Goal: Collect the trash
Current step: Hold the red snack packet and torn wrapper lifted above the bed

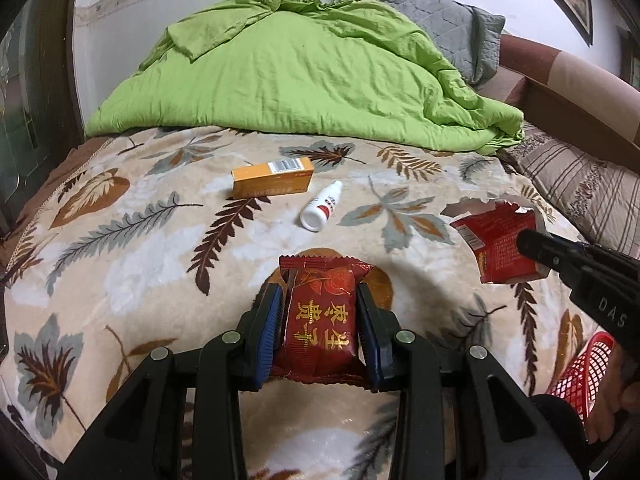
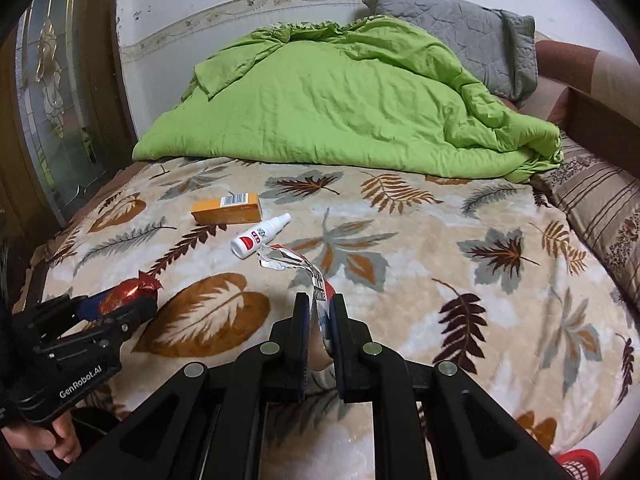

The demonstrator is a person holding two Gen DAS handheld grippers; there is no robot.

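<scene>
Holding red snack packet (image 1: pixel 320 320) clenched in left tool (image 1: pixel 318 312) above bed (image 1: pixel 120 264) near edge; right tool (image 2: pixel 320 312) clamped on torn red wrapper (image 2: pixel 316 284); orange box (image 1: pixel 273 178) and white bottle (image 1: pixel 322 206) lying mid-bed, just beside each other; red basket (image 1: pixel 580 376) off near right corner

We see a bed (image 1: pixel 120 240) under a leaf-print blanket, a green quilt (image 1: pixel 288 80) at its far end, a white wall (image 2: pixel 240 0) beyond.

Red snack packet (image 1: pixel 320 320) held upright; torn red wrapper (image 1: pixel 500 240) dangling.
</scene>
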